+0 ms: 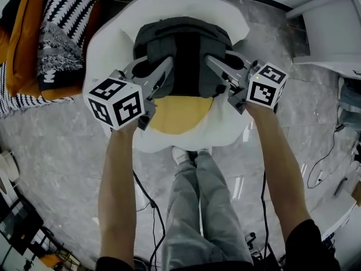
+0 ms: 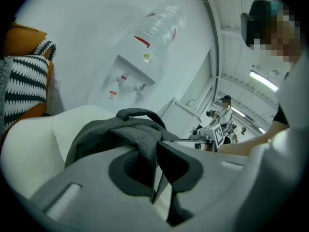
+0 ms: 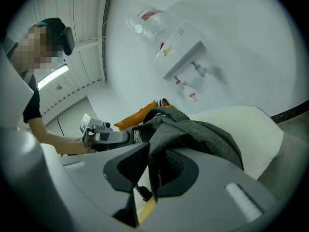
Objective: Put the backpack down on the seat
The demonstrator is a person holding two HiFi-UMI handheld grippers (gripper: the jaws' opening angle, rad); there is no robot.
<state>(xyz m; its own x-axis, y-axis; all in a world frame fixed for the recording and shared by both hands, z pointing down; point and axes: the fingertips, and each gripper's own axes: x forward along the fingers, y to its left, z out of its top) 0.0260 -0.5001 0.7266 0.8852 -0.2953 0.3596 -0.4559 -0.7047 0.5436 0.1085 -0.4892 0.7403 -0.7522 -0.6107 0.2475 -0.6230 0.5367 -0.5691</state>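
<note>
- Left gripper (image 1: pixel 150 71): its jaws are nearly together, pinching a fold of the grey backpack (image 1: pixel 183 44) on the bag's left side.
- The backpack hangs between both grippers, just ahead of their tips. It is over the white chair (image 1: pixel 110 44), with the yellow seat cushion (image 1: pixel 177 113) below the jaws.
- Right gripper (image 1: pixel 228 66): its jaws are clamped on the bag's right-side fabric.

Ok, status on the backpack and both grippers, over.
Left gripper and right gripper both clamped on backpack fabric. Backpack over white seat, touchdown unclear. Yellow cushion on seat, nearer side.
</note>
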